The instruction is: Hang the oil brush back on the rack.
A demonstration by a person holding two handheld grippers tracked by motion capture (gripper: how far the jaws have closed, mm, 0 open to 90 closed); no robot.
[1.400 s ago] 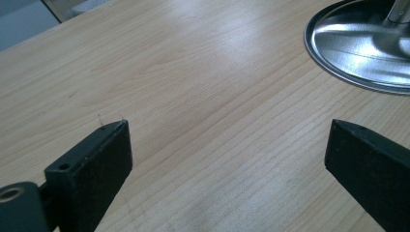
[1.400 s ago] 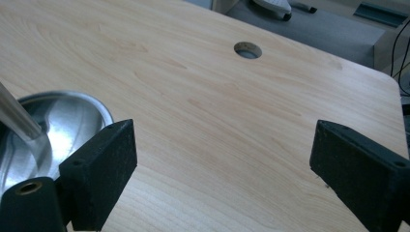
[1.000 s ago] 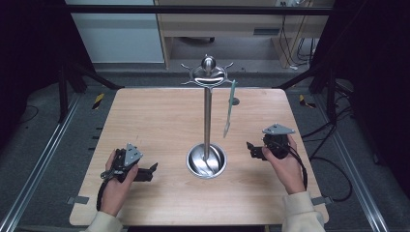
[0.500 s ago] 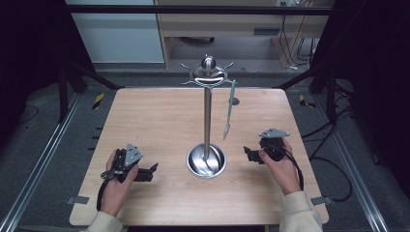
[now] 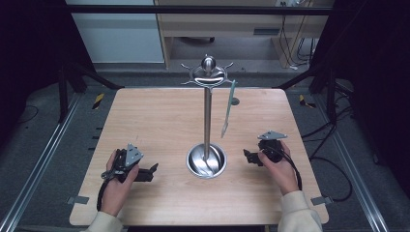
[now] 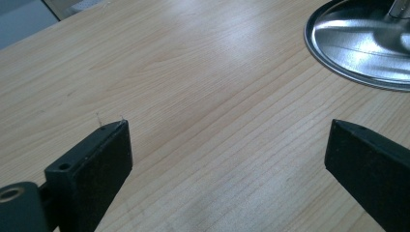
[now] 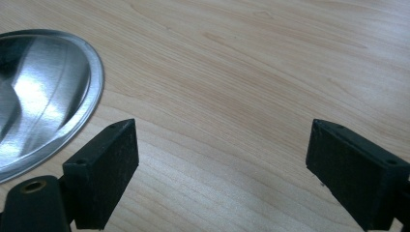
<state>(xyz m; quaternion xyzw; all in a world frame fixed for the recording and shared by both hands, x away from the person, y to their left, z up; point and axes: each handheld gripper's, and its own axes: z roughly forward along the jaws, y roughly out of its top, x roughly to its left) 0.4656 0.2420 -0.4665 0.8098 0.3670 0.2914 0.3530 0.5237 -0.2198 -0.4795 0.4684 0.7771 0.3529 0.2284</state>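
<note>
Resting low on the table (image 5: 159,116) in the high view, left gripper (image 5: 151,170) and right gripper (image 5: 247,156) flank the stand (image 5: 207,116); 1 utensil (image 5: 227,109) hangs from its top ring, seemingly hung already.

Left gripper view: jaws wide apart, empty, stand base (image 6: 360,43) ahead.

Right gripper view: jaws apart, nothing held; no further pieces visible.

The left hand (image 5: 116,186) rests near the table's front left corner, holding the left gripper (image 5: 153,168) low with its jaws wide apart and empty. The right hand (image 5: 280,169) lies toward the right edge; the right gripper (image 5: 246,155) points inward, jaws likewise spread.
</note>
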